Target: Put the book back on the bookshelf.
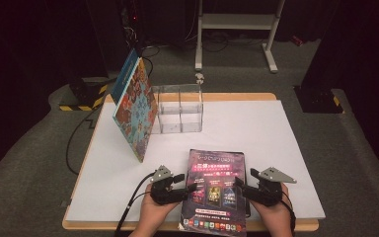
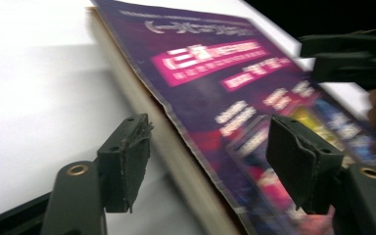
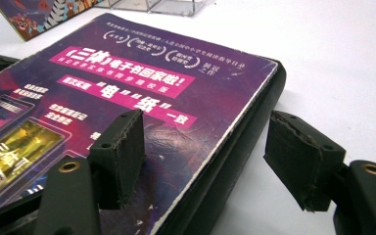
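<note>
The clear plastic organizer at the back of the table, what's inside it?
The clear organizer looks empty: its compartments show just the white table through the walls. The colourful book leaning against its left side covers that end, so that part cannot be checked.

a white-topped table (image 1: 286, 148) with a light wooden edge stands on grey carpet. a purple book (image 1: 216, 190) lies flat at the near edge, its lower end reaching past the rim. farther back, left of centre, a clear plastic divided box (image 1: 180, 108) sits on the top. a colourful book (image 1: 134, 108) stands tilted on its lower edge beside the box, leaning against its left side.
</note>
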